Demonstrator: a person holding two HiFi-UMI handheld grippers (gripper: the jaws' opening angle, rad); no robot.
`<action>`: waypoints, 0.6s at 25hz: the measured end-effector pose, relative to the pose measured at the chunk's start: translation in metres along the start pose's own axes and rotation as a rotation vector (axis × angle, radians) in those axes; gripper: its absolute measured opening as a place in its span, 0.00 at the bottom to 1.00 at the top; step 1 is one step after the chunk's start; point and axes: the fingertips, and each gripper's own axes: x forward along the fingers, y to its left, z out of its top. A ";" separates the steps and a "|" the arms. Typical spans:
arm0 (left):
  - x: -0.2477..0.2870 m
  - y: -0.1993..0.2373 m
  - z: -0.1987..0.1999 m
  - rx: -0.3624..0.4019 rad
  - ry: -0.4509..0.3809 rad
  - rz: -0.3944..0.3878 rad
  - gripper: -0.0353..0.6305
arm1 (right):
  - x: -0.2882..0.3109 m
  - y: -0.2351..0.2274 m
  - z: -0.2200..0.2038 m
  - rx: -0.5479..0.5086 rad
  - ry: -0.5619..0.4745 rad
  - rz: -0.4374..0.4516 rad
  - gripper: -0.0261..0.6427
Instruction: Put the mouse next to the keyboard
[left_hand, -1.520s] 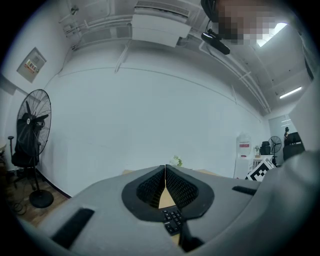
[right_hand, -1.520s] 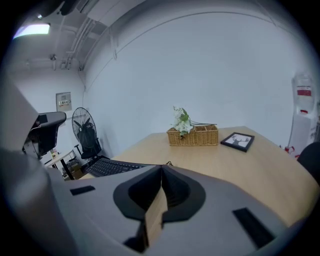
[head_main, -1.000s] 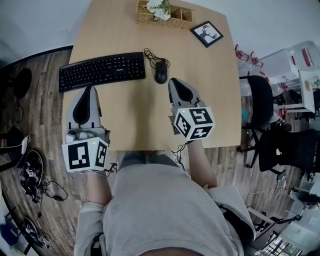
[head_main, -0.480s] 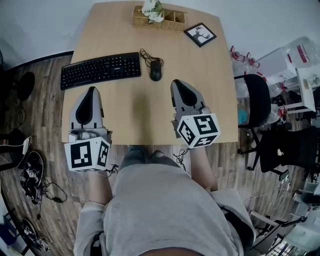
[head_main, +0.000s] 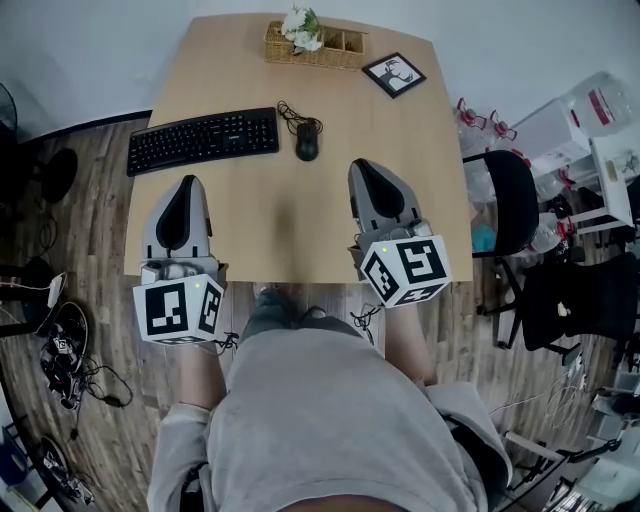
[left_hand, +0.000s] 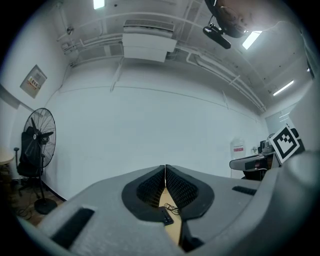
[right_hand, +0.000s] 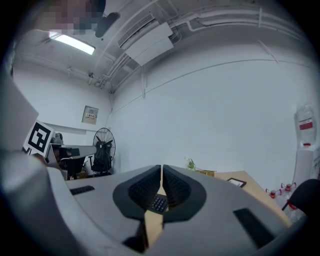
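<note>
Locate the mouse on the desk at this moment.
In the head view, the black mouse lies on the wooden desk just right of the keyboard, with the wicker basket further back.

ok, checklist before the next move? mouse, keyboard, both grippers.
1. Mouse lies just right of keyboard, apart from it: ok.
2. Left gripper jaws together, nothing between: ok.
3. Right gripper jaws together, nothing between: ok.
4. Both grippers over the near edge of the table, clear of the mouse: ok.
5. Cable bunched behind the mouse; where it ends: cannot tell.
</note>
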 end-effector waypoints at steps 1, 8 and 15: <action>-0.003 -0.002 0.002 0.002 -0.004 0.001 0.07 | -0.004 0.002 0.004 -0.003 -0.009 0.003 0.06; -0.017 -0.016 0.017 0.015 -0.025 0.004 0.07 | -0.028 0.007 0.025 -0.043 -0.045 0.012 0.06; -0.030 -0.032 0.022 0.025 -0.041 0.004 0.07 | -0.053 0.012 0.041 -0.092 -0.099 0.027 0.06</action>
